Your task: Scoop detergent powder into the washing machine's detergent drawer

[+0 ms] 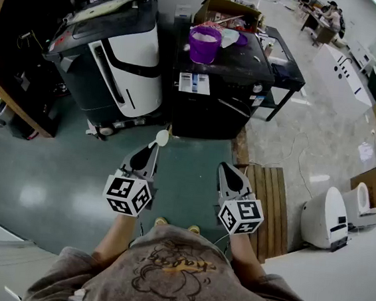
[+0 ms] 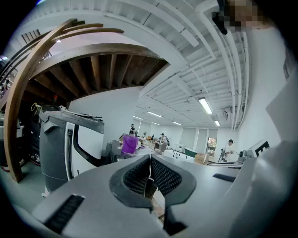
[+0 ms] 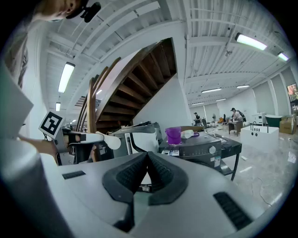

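Observation:
A purple bucket [image 1: 204,45] with white powder in it stands on top of the black washing machine [image 1: 220,100], straight ahead of me. The same bucket [image 2: 130,144] [image 3: 173,135] shows far off in both gripper views. My left gripper [image 1: 151,147] [image 2: 150,160] is shut on the handle of a white spoon [image 1: 162,138], and the bowl points toward the machine. The spoon [image 3: 111,141] looks empty in the right gripper view. My right gripper [image 1: 226,166] [image 3: 148,155] is shut with nothing in it, level with the left one. Both hang over the green floor, well short of the machine.
A tall white-and-black appliance [image 1: 117,59] stands left of the washing machine. A wooden pallet [image 1: 269,202] lies on the floor at right, with a white unit [image 1: 324,218] beyond it. A cardboard box [image 1: 229,12] and a black side table [image 1: 287,67] sit behind the machine. People work at far desks.

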`<state>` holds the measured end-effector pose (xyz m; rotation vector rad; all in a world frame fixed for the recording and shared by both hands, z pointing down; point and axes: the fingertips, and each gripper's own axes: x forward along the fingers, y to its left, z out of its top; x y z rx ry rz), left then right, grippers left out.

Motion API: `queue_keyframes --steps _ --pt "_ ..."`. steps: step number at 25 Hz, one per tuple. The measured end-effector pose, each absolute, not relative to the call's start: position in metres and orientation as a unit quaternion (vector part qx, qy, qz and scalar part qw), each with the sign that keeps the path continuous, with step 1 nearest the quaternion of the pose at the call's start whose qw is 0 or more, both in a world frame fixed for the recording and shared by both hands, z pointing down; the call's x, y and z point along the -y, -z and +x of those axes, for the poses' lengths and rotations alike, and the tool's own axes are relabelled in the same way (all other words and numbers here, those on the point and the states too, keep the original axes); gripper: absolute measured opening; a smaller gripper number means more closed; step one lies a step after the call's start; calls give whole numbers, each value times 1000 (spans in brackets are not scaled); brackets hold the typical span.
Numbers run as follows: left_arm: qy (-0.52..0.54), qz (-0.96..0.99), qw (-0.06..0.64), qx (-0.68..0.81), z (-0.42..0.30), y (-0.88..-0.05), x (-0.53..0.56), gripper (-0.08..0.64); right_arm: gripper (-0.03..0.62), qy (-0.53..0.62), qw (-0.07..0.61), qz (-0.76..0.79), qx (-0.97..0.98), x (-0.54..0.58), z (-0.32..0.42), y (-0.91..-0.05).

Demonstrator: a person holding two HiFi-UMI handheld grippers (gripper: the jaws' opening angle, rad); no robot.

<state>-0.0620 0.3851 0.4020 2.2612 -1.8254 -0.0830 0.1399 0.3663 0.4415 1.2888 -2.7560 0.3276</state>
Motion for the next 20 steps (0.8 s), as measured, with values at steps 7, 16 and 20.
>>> queue_keyframes --steps 7,16,20 --pt "29 773 113 623 -70 -399 -393 25 1 -118 30 422 898 -370 129 -441" --pt "38 786 109 607 -98 -407 -404 25 2 -114 19 440 891 -392 106 -445" --pt "43 791 112 600 -100 -411 -403 25 2 -112 20 453 884 -396 107 -447"
